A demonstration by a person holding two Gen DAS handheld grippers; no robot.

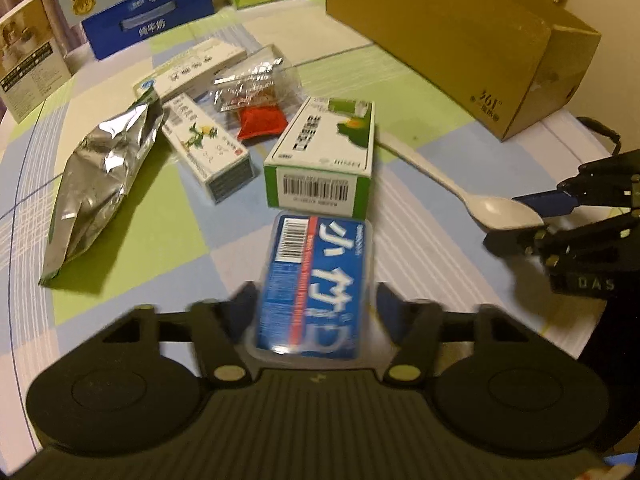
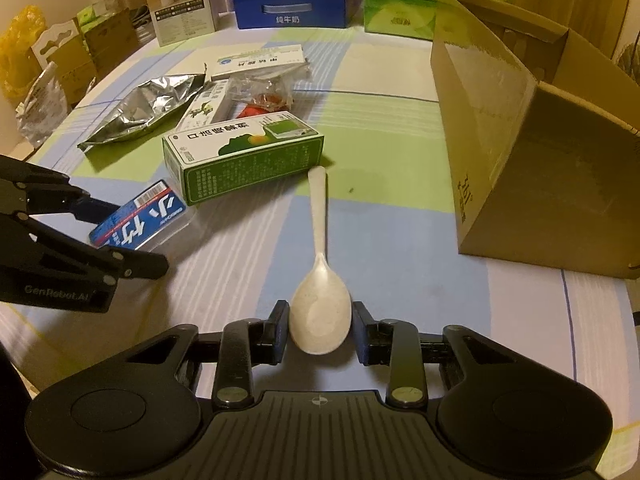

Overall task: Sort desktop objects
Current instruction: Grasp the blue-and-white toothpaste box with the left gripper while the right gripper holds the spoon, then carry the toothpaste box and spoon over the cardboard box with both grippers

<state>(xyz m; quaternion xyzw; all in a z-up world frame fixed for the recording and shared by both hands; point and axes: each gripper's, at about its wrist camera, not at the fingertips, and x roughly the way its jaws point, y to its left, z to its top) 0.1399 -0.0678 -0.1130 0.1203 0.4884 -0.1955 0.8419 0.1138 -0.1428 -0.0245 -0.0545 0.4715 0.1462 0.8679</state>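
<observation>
A blue packet in a clear plastic case [image 1: 316, 280] lies on the checked tablecloth, and my left gripper [image 1: 314, 296] is shut on its long sides. The right wrist view shows the same packet [image 2: 140, 216] between the left gripper's [image 2: 134, 238] fingers. A white plastic spoon [image 2: 320, 280] lies with its handle pointing away; my right gripper [image 2: 320, 312] is shut on its bowl. From the left wrist view the spoon [image 1: 440, 176] runs to the right gripper [image 1: 506, 220].
A green-and-white carton [image 1: 320, 160] lies just beyond the packet. Behind it are a silver foil bag [image 1: 104, 184], two white medicine boxes and a clear bag with a red sachet [image 1: 260, 120]. An open cardboard box [image 2: 520, 160] stands at the right. Cartons line the far edge.
</observation>
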